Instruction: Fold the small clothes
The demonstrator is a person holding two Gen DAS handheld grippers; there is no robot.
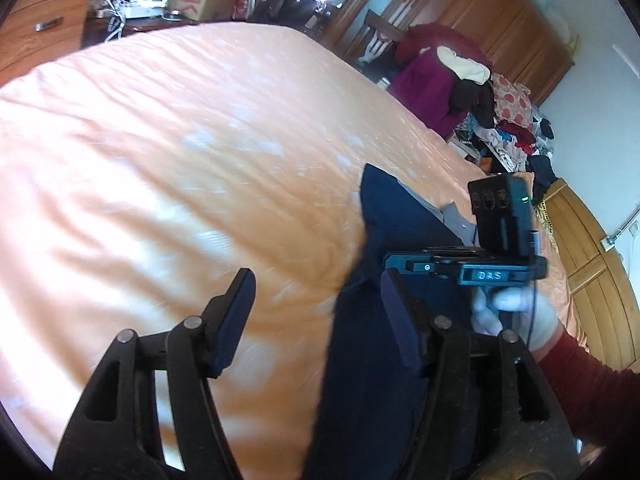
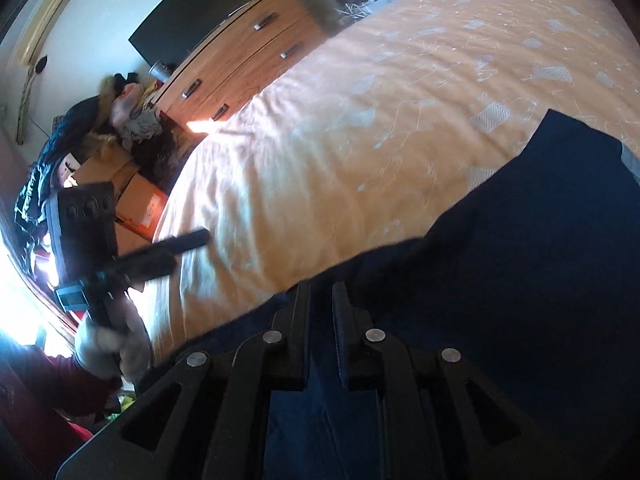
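In the left wrist view alone, a clothes pile [image 1: 504, 128] shows

Open room: orange bedspread [image 1: 168, 152] lies bare across left and centre of the left wrist view.
Obstacle: navy garment [image 1: 372, 360] covers the lower right.
Edges: wooden dresser [image 2: 240, 64], clothes pile [image 1: 508, 132] crowd the bedsides.

The bed [image 1: 168, 128] wears a peach-orange cover with pale woven patches. The small garment [image 2: 520, 248] is dark navy. Both hand-held grippers are black; the drawers [image 2: 248, 60] are orange-brown wood.
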